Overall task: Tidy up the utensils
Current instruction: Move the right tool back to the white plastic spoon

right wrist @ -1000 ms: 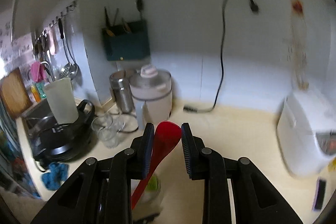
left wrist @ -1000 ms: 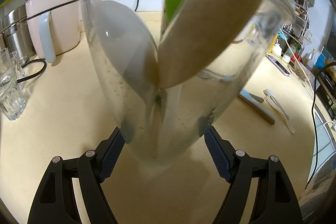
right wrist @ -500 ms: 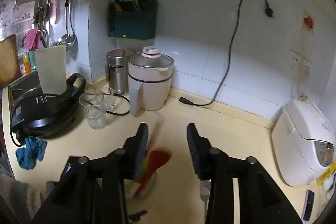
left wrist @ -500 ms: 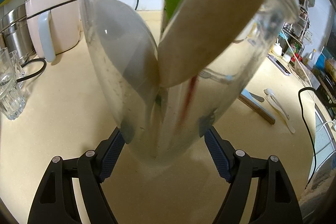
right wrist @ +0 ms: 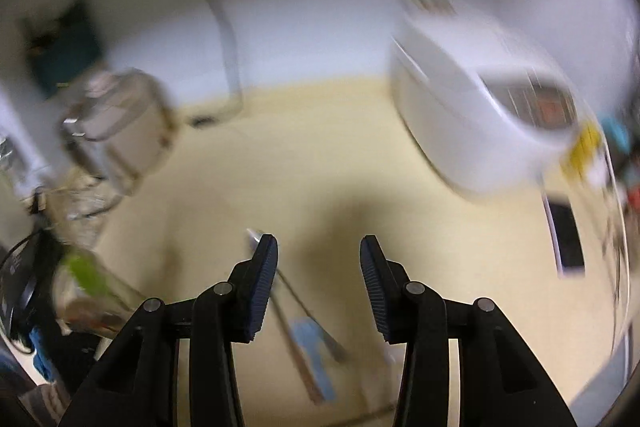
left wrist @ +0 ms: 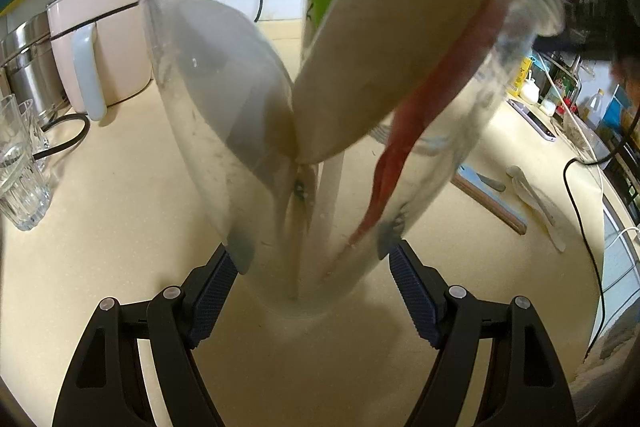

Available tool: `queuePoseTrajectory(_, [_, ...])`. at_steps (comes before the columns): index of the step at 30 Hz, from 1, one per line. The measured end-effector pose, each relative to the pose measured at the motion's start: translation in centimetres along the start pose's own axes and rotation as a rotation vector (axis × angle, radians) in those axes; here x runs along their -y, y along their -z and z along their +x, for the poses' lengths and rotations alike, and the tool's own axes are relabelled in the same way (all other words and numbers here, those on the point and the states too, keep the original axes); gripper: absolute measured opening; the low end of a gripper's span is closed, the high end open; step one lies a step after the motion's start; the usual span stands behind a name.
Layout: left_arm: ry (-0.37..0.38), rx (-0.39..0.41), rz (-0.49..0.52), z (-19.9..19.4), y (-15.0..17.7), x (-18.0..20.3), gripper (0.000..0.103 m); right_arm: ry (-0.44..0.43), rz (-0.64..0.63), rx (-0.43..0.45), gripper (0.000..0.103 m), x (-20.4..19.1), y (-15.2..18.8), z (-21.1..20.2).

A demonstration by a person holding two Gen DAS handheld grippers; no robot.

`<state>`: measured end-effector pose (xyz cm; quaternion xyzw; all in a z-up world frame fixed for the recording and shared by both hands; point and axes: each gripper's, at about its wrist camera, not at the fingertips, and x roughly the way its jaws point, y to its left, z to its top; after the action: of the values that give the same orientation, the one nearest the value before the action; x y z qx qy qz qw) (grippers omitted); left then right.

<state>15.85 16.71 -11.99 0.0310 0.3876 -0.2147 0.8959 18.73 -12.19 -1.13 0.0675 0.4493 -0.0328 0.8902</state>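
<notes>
Red spoon now in cup between left fingers; right fingers empty.

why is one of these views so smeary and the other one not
Right wrist view: motion blur smears the white rice cooker and cream countertop; only the open right gripper stays crisp. Left wrist view: mostly sharp, but the clear plastic cup, gripped by the left gripper, warps everything behind it.
</notes>
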Motion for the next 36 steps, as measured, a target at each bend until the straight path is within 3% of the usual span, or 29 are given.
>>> queuePoseTrajectory(5, [-0.009, -0.003, 0.011, 0.2, 0.1, 0.4, 0.08, 0.033, 0.035, -0.159, 0.043, 2.4, 3.6, 3.7])
queuePoseTrajectory(9, [-0.017, -0.006, 0.02, 0.5, 0.3, 1.3, 0.08, 0.022, 0.031, -0.216, 0.043, 2.5, 5.2, 5.3])
queuePoseTrajectory(23, [-0.04, -0.013, 0.04, 1.8, 0.2, 2.9, 0.08, 0.044, 0.036, -0.259, 0.043, 5.2, 5.4, 6.0])
queuePoseTrajectory(30, [-0.035, -0.014, 0.036, 2.1, 0.0, 3.0, 0.08, -0.083, -0.028, -0.351, 0.043, 4.7, 6.2, 6.9])
queuePoseTrajectory(36, [-0.03, -0.013, 0.034, 1.4, 0.3, 2.0, 0.08, -0.118, -0.12, -0.348, 0.04, 3.3, 7.0, 6.7])
